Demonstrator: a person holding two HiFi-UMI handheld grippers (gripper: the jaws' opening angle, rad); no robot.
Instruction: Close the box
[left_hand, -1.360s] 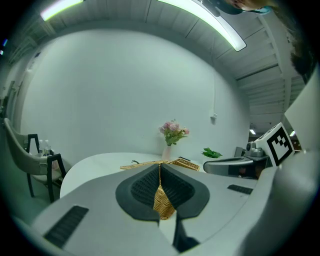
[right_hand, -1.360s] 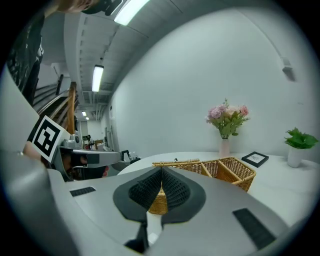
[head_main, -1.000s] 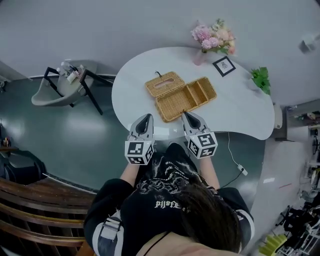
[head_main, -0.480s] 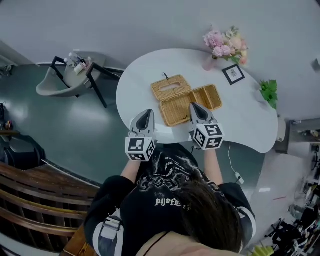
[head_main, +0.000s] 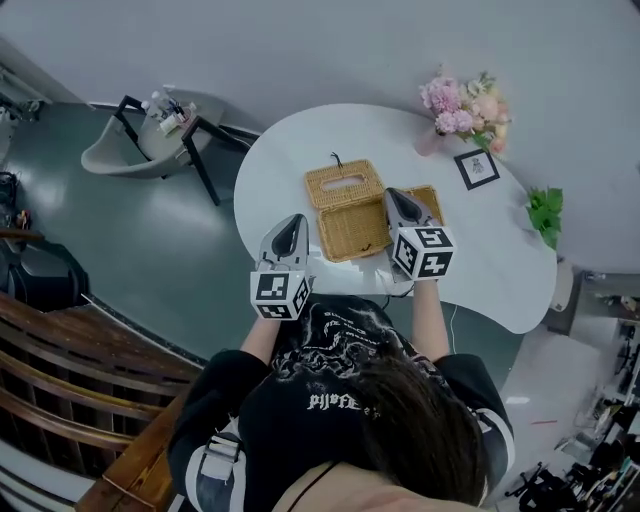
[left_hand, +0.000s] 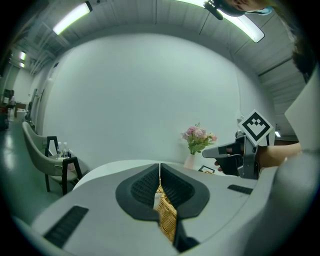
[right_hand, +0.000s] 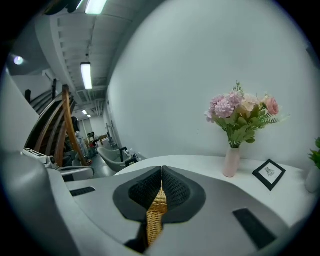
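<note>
person at bottom of head view, one gripper in each hand. left gripper (head_main: 293, 223) sits at the near table edge, just left of the box's near corner, apart from it. in the left gripper view its (left_hand: 160, 169) jaws are together, nothing clamped; a strip of wicker shows through the slit below them. right gripper (head_main: 394, 196) is out over the right part of the wicker box (head_main: 352, 228) and hides most of that side; can't tell if it touches. its (right_hand: 161, 175) jaws are also pressed together and empty, with wicker visible under them. box is near the middle of the white table (head_main: 375, 130) and not closed: lid (head_main: 343, 183) lies flat beside the base on the far-left side, loop handle at its far edge. beyond it: pink flowers (head_main: 464, 104) in a pale vase (right_hand: 231, 163), small picture frame (head_main: 478, 168), green plant (head_main: 545, 212) at the right end. grey chair (head_main: 140, 148) on the floor far left.
</note>
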